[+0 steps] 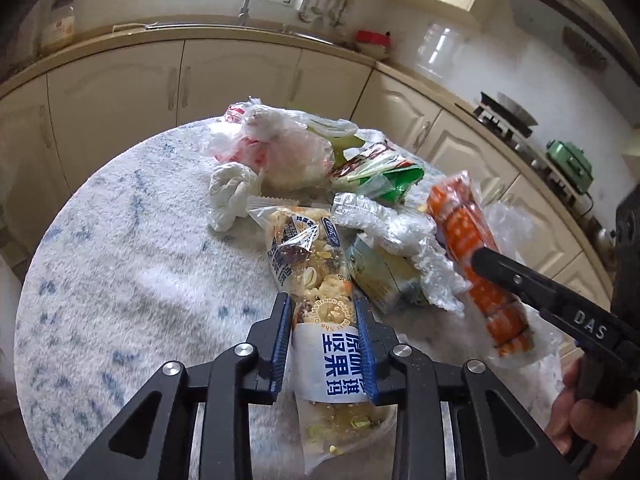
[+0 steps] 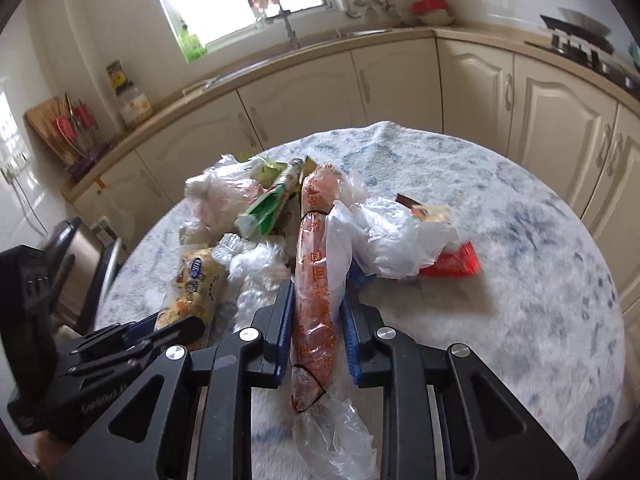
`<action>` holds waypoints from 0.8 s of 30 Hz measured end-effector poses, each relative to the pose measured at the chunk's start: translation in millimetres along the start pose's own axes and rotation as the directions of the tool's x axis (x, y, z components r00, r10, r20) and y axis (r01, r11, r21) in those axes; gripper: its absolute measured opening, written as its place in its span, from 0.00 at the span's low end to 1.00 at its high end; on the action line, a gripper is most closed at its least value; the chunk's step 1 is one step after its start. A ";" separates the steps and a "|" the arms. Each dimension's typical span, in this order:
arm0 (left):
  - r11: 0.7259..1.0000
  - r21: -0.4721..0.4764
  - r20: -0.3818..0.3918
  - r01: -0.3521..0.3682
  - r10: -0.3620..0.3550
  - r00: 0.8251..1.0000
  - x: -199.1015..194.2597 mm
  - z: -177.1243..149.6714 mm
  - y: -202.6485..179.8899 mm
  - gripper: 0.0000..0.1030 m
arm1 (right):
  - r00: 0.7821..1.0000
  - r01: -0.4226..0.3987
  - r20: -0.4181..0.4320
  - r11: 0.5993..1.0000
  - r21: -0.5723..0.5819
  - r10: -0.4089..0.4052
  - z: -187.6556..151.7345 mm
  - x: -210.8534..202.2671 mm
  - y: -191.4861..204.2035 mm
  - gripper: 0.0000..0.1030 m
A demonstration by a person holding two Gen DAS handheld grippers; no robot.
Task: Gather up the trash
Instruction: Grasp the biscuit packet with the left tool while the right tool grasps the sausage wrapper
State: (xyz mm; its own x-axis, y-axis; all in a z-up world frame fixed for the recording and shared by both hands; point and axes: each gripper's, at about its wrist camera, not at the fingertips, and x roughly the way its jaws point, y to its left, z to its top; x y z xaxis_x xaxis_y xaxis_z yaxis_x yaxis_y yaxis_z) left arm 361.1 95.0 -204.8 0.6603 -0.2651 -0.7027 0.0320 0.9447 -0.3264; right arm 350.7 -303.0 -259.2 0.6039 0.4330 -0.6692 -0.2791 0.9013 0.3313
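Between left fingers (image 1: 282, 340): nut bar wrapper (image 1: 308, 268); between right fingers (image 2: 286, 320): orange wrapper (image 2: 316, 280).

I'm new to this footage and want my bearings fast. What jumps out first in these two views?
A heap of trash sits mid-table on the fluffy blue-white cloth. The left gripper is clamped on a clear nut-snack wrapper at the heap's near edge. Beside it, the right gripper pinches a long orange wrapper, with a crumpled white bag and a red packet just beyond.
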 end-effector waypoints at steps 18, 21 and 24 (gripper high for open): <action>0.984 0.131 -0.026 -0.121 0.125 0.992 34.5 12.5 -19.1 0.33 | 0.993 0.094 -0.074 0.995 -0.043 -0.097 -32.3 2.1 17.6 0.60; 0.988 0.119 -0.025 -0.097 0.101 0.995 35.3 13.2 -14.8 0.28 | 0.981 0.155 -0.104 0.984 -0.087 -0.164 -37.9 20.4 15.1 0.58; 0.990 0.115 -0.024 -0.076 0.079 0.997 12.2 -10.8 -18.3 0.25 | 0.987 0.129 -0.091 0.990 -0.064 -0.135 -38.9 14.0 8.4 0.29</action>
State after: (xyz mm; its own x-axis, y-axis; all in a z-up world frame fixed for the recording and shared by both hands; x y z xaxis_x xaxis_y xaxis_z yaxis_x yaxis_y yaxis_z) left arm 360.4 72.4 -214.2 0.6428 -0.1938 -0.7412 0.0677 0.9781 -0.1970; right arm 327.7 -288.8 -291.6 0.5657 0.3070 -0.7653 -0.2460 0.9487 0.1987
